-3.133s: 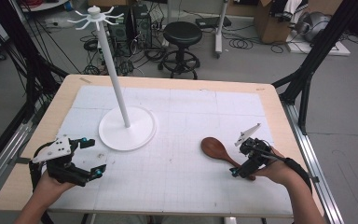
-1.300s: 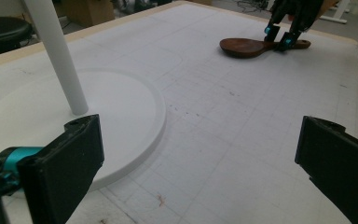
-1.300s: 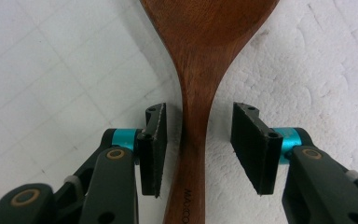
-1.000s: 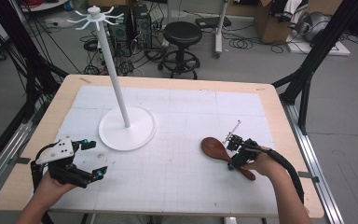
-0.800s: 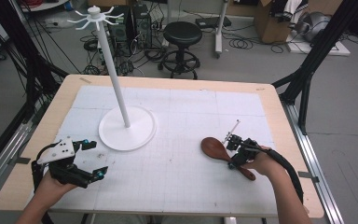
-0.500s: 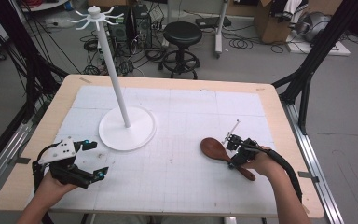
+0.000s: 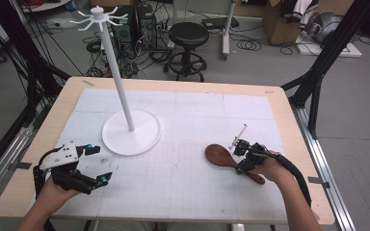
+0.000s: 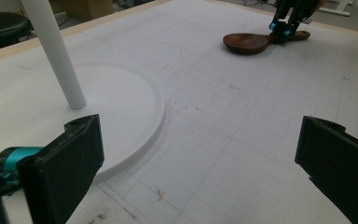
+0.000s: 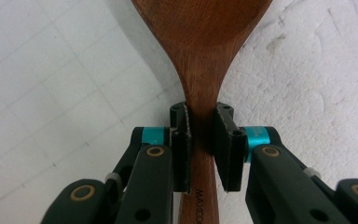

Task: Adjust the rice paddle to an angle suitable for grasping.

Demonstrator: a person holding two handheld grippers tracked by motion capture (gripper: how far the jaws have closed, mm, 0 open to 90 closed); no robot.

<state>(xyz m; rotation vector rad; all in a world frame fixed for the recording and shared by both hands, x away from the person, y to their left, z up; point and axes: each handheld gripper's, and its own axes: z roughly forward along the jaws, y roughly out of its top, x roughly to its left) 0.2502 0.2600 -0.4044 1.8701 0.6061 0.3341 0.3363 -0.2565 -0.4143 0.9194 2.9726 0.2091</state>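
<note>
A dark wooden spoon (image 7: 219,155) lies flat on the white mat at the right, bowl pointing left. My right gripper (image 7: 242,163) is shut on its narrow neck. In the right gripper view both pads (image 9: 182,133) press the sides of the spoon (image 9: 200,46) just below the bowl. My left gripper (image 7: 100,163) hovers at the front left, held in a hand, jaws wide open with nothing between them. In the left gripper view (image 8: 200,154) the spoon (image 8: 244,42) and the right gripper (image 8: 284,30) appear far off.
A white stand with a round base (image 7: 132,132) and a tall pole (image 7: 118,77) topped by hooks rises left of centre, close ahead of the left gripper (image 8: 121,107). A wooden table edge (image 7: 289,130) frames the mat. A stool (image 7: 188,36) stands beyond the table.
Since three seconds ago my right gripper has moved left along the spoon to its neck and turned. Over the last second both hands have barely moved.
</note>
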